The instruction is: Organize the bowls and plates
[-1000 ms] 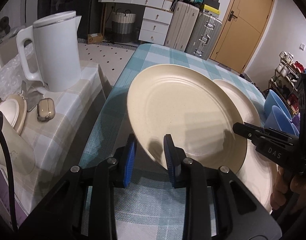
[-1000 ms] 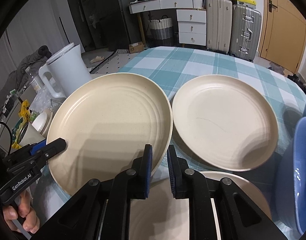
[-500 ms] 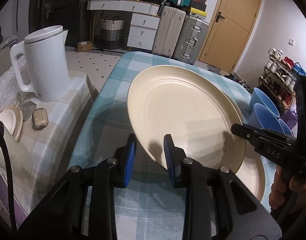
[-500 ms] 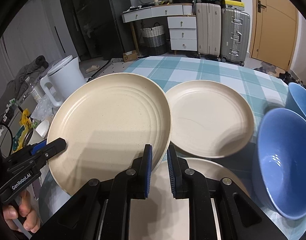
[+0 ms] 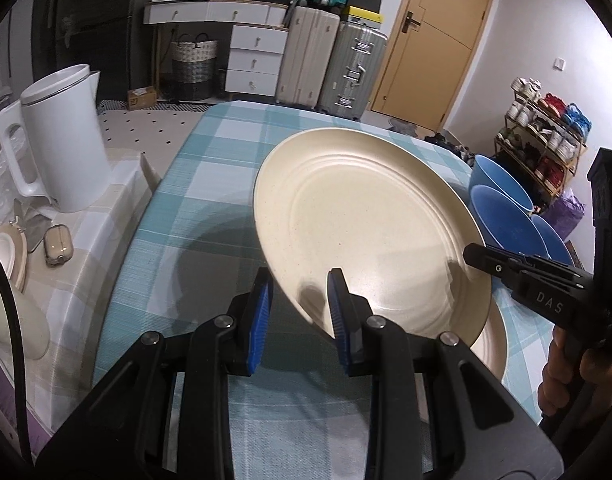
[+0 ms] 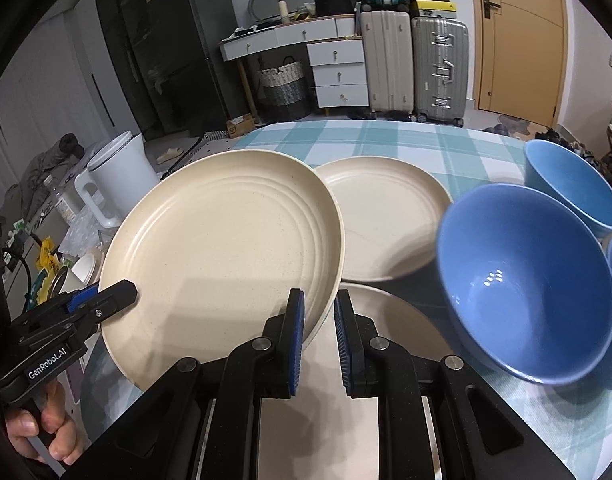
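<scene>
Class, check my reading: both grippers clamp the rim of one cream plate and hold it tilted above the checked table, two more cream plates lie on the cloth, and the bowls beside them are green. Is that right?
Not quite: the bowls are blue, not green, as the right wrist view shows. The rest stands: the left gripper and right gripper both clamp the lifted plate, and two more cream plates lie on the checked table.

Left gripper (image 5: 300, 312) at lower centre of the left wrist view, angled downward, blue pads (image 5: 259, 320) clamped on a plate rim (image 5: 306, 312). Right gripper (image 6: 320, 328) at lower centre of its own view, also angled down, pads nearly together on the opposite rim. One hand (image 6: 42, 432) at lower left wraps the left handle; the other hand (image 5: 566, 368) shows at lower right.
</scene>
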Motion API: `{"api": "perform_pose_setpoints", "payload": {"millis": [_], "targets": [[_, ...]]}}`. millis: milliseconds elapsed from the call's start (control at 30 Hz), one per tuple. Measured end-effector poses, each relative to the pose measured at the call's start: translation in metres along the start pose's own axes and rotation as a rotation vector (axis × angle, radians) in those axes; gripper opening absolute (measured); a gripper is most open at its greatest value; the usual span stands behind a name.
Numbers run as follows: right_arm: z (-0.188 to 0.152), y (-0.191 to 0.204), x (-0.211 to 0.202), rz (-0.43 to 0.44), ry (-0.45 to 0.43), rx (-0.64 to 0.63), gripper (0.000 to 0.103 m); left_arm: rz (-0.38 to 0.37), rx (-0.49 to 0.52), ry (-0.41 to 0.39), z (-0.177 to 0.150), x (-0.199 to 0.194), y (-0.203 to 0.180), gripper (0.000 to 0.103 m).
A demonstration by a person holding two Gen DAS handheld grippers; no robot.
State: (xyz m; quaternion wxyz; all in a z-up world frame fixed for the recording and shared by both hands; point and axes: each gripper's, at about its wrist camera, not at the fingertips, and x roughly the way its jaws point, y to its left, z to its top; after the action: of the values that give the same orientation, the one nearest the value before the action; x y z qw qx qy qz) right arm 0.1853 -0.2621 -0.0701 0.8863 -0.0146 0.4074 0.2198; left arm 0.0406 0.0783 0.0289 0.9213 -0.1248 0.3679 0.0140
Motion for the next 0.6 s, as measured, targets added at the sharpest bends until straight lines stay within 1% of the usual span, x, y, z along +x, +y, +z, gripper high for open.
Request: {"api": "perform_pose_setpoints", "payload": {"millis": [200, 433, 600], "targets": [[-0.012, -0.011, -0.010, -0.025, 0.004, 0.026, 0.016, -0.019, 0.033, 0.019, -0.006, 0.000, -0.018, 0.025], [-0.027, -0.022, -0.015, -0.045, 0.021, 0.064, 0.016, -0.031, 0.074, 0.041, -0.012, 0.003, -0.029, 0.025], [-0.033, -0.027, -0.018, -0.056, 0.032, 0.080, 0.016, -0.038, 0.093, 0.059, -0.017, 0.008, -0.037, 0.025]]}}
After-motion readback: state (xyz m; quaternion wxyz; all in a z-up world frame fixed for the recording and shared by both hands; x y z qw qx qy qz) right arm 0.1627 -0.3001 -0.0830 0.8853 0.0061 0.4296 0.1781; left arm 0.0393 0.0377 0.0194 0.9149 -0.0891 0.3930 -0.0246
